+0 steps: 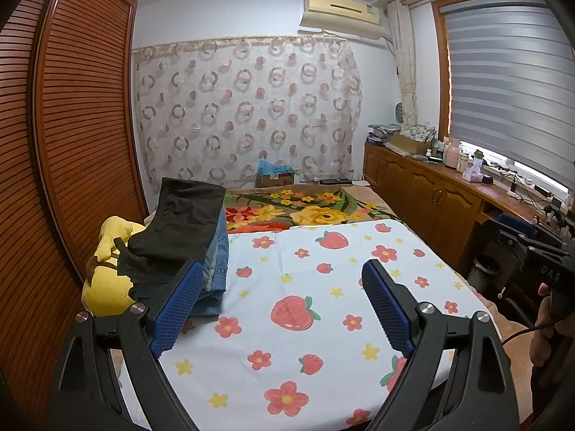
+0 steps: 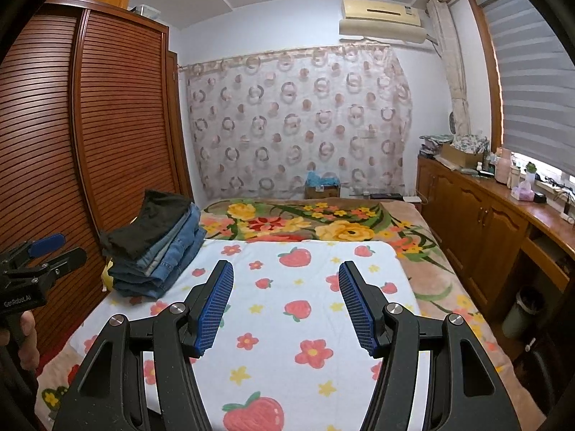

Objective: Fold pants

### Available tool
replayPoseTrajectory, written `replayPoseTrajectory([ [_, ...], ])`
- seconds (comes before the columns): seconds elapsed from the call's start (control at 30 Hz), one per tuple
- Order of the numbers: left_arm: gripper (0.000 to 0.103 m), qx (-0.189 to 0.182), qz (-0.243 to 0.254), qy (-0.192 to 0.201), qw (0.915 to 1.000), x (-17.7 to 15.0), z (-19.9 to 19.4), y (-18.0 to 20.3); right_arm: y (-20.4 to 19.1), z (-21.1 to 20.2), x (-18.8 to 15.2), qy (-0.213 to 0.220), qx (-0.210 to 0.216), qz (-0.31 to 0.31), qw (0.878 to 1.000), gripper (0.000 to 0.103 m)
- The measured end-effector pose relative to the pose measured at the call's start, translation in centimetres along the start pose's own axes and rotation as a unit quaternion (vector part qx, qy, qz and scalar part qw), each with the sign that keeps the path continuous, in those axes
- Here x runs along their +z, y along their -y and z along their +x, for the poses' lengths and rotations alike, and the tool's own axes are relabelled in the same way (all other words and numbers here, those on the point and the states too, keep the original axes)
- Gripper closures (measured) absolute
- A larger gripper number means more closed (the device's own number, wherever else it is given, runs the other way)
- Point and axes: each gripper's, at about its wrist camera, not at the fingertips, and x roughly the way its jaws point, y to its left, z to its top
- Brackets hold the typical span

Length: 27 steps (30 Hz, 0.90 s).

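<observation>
folded pants stacked, seemingly black on top

Yellow plush toy behind pants stack

A strawberry-print sheet lies over a floral blanket.

One stack of pants, perhaps six pairs; two grippers; one yellow plush
</observation>
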Motion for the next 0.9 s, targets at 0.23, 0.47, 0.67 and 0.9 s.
replayPoseTrajectory([
  [0.23,0.013,-0.001,0.000,-0.001,1.0000,0.0,0.0,0.0,1.0,0.2,0.0,0.003,0.001,-0.003,1.000,0.040],
  [0.47,0.013,0.000,0.001,0.000,1.0000,-0.1,0.0,0.0,1.5,0.2,-0.2,0.002,0.004,-0.005,1.000,0.040],
  [0.67,0.013,0.000,0.001,-0.001,1.0000,-0.1,0.0,0.0,1.6,0.2,-0.3,0.004,0.004,-0.007,1.000,0.040],
  [0.9,0.013,-0.001,0.001,0.000,1.0000,-0.1,0.0,0.0,1.7,0.1,-0.3,0.004,0.006,-0.007,1.000,0.040],
])
